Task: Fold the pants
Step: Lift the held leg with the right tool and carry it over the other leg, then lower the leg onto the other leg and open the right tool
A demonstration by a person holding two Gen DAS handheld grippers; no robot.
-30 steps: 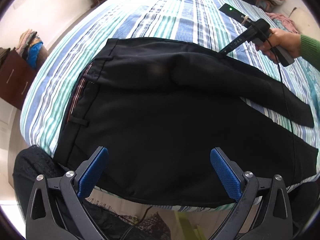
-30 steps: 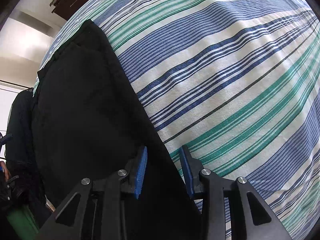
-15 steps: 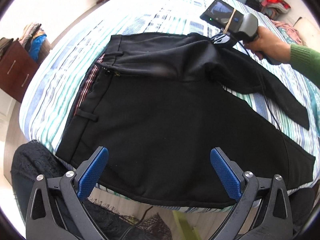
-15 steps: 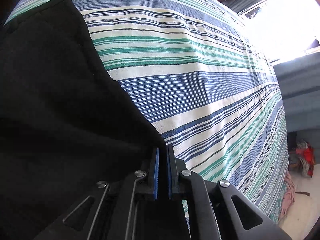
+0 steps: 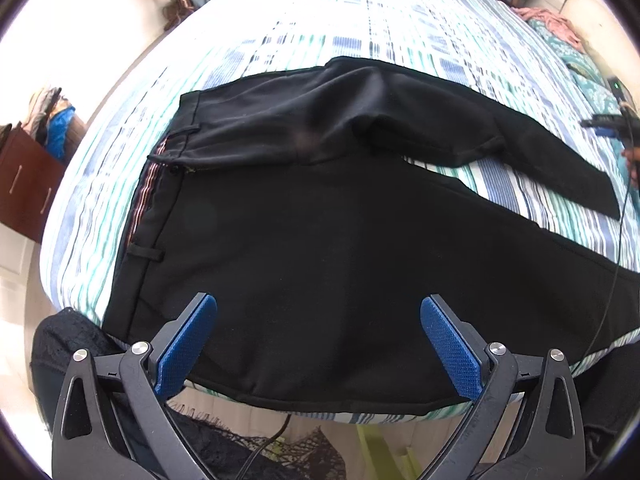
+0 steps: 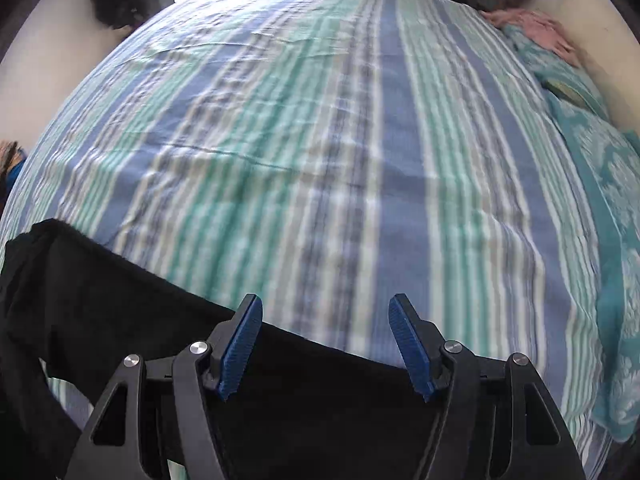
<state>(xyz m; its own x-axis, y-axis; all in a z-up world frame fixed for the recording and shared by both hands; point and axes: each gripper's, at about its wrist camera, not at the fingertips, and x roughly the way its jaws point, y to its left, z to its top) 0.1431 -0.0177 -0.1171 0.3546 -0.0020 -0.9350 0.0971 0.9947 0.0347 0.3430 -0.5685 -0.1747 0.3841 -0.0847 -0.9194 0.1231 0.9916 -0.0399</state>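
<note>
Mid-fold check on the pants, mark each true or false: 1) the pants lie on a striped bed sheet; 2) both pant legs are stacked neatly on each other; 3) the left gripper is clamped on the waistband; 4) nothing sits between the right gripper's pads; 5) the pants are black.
1) True: the pants lie on the striped sheet.
2) False: the far leg splays away from the near leg, with sheet showing between them.
3) False: the left gripper is open above the fabric, and the waistband lies off to its left.
4) True: the right gripper is opening, with no fabric between its pads.
5) True.
</note>
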